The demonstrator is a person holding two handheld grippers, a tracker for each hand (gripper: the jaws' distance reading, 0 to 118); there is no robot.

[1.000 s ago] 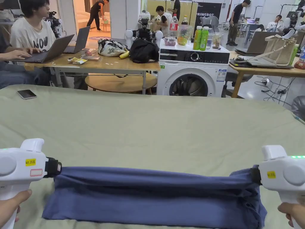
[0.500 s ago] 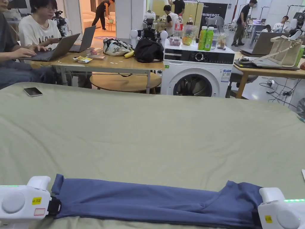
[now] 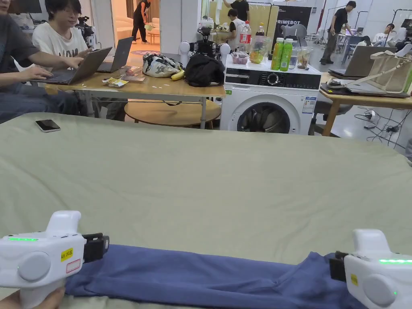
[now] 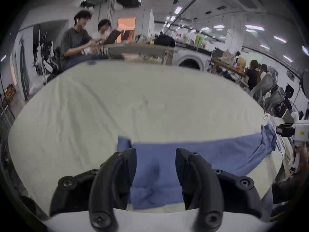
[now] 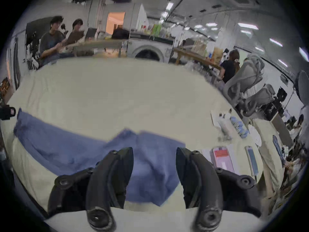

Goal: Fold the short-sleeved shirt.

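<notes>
Currently, your blue shirt (image 3: pixel 201 281) lies as a long narrow band along the bottom of the head view, flat on the pale green tabletop (image 3: pixel 209 177), running from lower left to lower right. Your left tool (image 3: pixel 102 246) sits at the lower left of that frame, at the band's left end, with part of your hand (image 3: pixel 38 299) showing beneath its white body. Your right tool (image 3: pixel 334 265) sits at the lower right, at the bunched right end of the cloth. In the left gripper view, the left tool (image 4: pixel 155 160) has its two black jaws standing apart, with the shirt (image 4: pixel 192 157) lying flat between and beyond them; neither jaw presses the cloth. In the right gripper view, the right tool (image 5: pixel 154 158) likewise has its jaws spread, the shirt (image 5: pixel 66 145) passing between them without being pinched and stretching off toward the left edge of that frame. A phone (image 3: pixel 47 125) rests on the tabletop at the upper left of the head view, well apart from the shirt. A washing machine (image 3: pixel 269 100) stands beyond the far edge, upper centre. People sit at laptops at the upper left.
</notes>
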